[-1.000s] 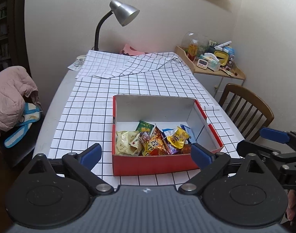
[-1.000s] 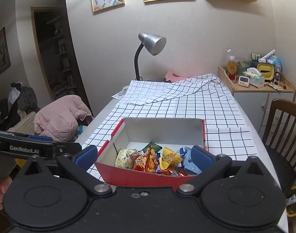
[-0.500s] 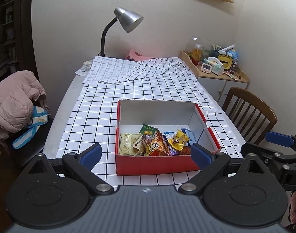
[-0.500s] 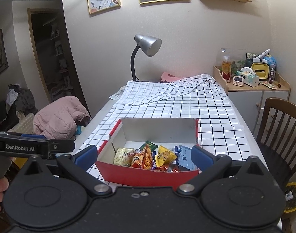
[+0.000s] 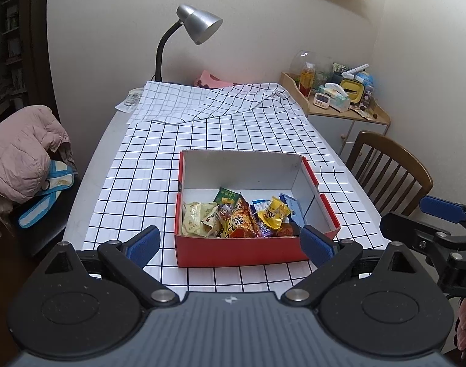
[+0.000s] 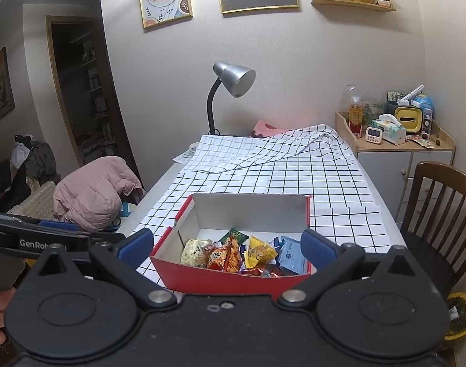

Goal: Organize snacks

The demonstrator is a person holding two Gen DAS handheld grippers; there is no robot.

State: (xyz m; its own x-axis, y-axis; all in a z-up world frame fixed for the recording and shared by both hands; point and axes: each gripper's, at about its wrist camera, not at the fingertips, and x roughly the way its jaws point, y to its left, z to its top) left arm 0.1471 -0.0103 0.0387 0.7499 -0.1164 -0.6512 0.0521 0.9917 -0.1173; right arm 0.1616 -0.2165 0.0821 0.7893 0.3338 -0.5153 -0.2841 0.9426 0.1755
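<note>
Jaws gape empty before red box (image 5: pixel 239 249), lamp (image 5: pixel 199 24) behind.

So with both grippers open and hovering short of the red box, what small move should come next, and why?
Probably ease the left gripper forward and down toward the snack packets piled at the near end of the red box. Both grippers are open and empty, the right gripper included, and nothing is sorted yet.

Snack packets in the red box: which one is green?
The small green packet, lying farthest back against the bare white floor of the red cardboard box; the others are pale yellow, orange, bright yellow and blue.
</note>
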